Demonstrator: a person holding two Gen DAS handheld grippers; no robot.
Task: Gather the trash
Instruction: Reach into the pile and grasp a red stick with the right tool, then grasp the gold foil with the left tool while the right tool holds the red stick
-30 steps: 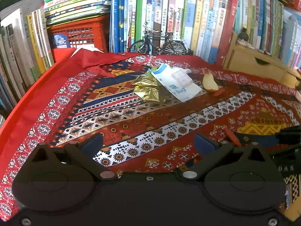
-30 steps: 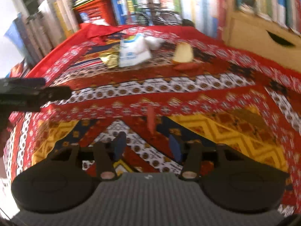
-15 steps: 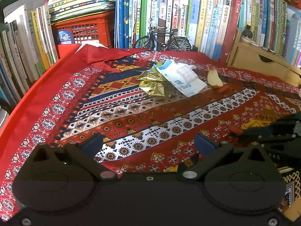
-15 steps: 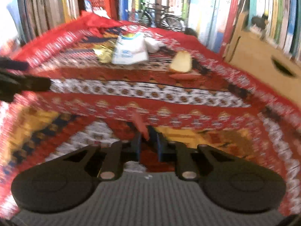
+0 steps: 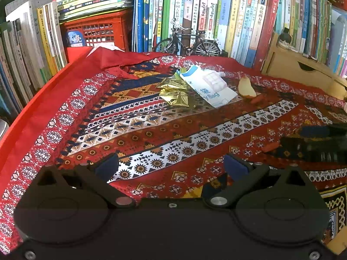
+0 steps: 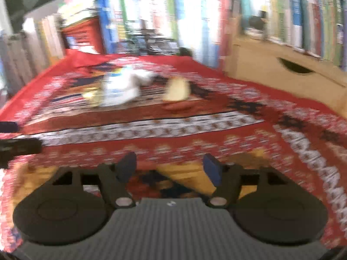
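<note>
Trash lies at the far side of the patterned red cloth (image 5: 134, 138): crumpled gold foil (image 5: 173, 93), a white and blue bag (image 5: 208, 86), an apple piece (image 5: 246, 85) and a red peel strip (image 5: 256, 99) beside it. My left gripper (image 5: 171, 166) hovers open and empty over the near cloth. My right gripper (image 5: 299, 139) reaches in from the right, a second red peel strip (image 5: 270, 147) at its tip. The blurred right wrist view shows my right gripper (image 6: 170, 169) open with only cloth between its fingers, and the bag (image 6: 120, 88) and apple piece (image 6: 176, 88) far ahead.
Rows of books (image 5: 216, 17) wall the back and left. A red crate (image 5: 97, 32) and a toy bicycle (image 5: 188, 43) stand at the back. A wooden drawer box (image 5: 299, 71) sits at the back right. The left gripper's finger (image 6: 19, 145) shows at the left edge.
My right gripper was shut on a red peel strip half a second ago and now stands open, its view blurred by motion. The left gripper has barely moved.
</note>
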